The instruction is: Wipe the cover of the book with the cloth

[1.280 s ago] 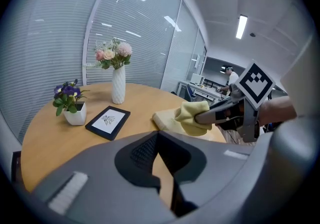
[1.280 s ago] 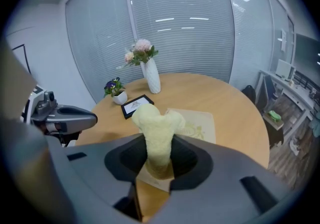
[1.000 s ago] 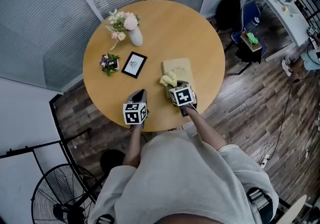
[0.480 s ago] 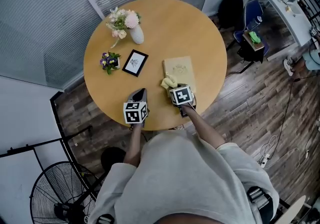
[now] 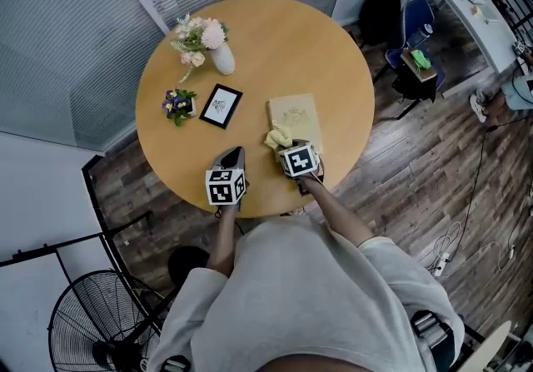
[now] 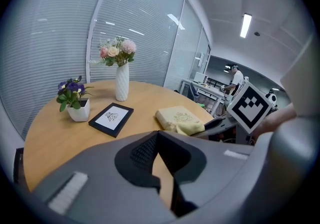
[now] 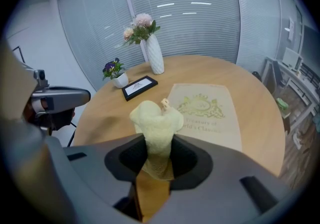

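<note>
Cloth (image 7: 156,118) pinched in R tool (image 7: 156,168), book (image 7: 212,118) just ahead (L tool (image 6: 162,170) clenched, empty).

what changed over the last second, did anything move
Very little. The right claw, shut on the cloth, seems to have drawn it slightly back toward the near edge of the book. The left claw stays shut and idle at the near edge of the table. The book, picture frame, flower vase and small plant are unmoved.

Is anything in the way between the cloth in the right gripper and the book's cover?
Nothing visible. The right gripper holds the cloth at the near corner of the book, whose cover is bare; the picture frame lies off to the left.
</note>
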Demonstrator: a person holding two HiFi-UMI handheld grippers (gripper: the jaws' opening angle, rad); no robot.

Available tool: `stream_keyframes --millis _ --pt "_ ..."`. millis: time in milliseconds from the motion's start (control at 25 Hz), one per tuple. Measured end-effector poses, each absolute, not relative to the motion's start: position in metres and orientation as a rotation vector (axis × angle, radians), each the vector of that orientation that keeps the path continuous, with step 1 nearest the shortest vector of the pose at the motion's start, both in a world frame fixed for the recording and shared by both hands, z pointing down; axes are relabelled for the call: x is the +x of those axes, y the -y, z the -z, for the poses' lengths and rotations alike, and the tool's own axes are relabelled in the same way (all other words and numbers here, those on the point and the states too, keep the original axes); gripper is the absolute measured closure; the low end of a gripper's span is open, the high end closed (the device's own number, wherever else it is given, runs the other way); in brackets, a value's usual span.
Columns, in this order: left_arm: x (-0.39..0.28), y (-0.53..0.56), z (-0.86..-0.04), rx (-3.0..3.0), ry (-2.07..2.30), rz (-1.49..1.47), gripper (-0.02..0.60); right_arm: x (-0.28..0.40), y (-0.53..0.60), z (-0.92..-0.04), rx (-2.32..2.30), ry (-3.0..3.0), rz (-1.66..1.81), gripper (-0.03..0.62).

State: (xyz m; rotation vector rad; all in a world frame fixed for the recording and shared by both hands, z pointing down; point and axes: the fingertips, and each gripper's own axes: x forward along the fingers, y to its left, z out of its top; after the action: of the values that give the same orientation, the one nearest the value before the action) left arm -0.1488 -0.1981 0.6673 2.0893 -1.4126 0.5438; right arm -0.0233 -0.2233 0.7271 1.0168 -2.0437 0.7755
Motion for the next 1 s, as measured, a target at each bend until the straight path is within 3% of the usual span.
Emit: stream_keyframes --millis 1000 --pt "-0.129 0.206 -0.665 2.130 1.369 -0.555 0.571 0.006 0.225 -0.727 1.043 2.024 -0.814 0.470"
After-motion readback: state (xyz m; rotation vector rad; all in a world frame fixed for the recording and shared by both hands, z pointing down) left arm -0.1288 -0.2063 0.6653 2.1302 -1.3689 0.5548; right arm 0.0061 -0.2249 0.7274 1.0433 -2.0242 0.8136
